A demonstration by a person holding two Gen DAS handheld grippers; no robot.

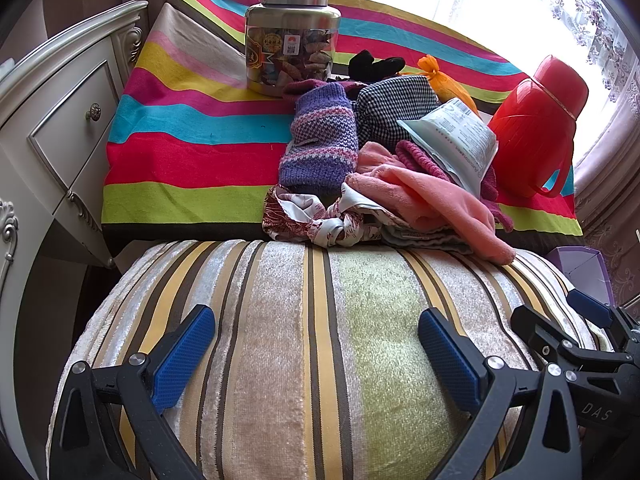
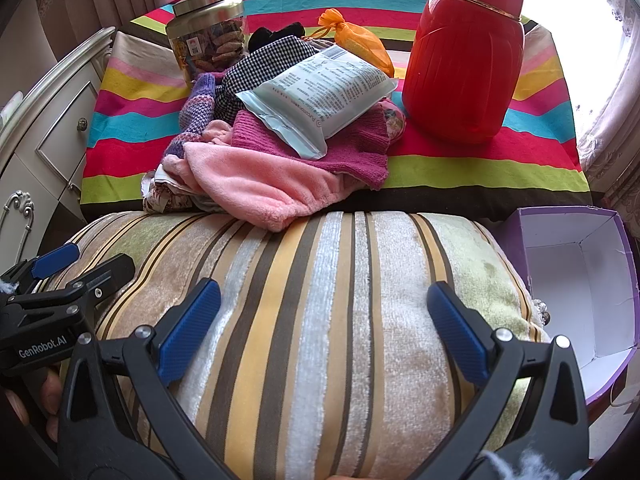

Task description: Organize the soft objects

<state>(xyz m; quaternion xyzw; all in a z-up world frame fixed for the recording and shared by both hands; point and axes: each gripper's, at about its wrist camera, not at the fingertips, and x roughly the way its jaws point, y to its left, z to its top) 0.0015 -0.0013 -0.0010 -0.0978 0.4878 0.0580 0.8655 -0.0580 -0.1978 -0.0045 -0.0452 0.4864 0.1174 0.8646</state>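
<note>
Holding snacks: lidded jar (image 1: 291,46); purple box (image 2: 580,276) empty.

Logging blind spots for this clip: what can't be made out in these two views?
- Purple box: the right wrist view's edge cuts its front; in the left wrist view only a corner shows.
- Black cloth: mostly hidden behind the checked cloth in both views.
- Wipes pack: print too small to read.
- Jar: label unreadable.
- Windows: overexposed in both views.
</note>
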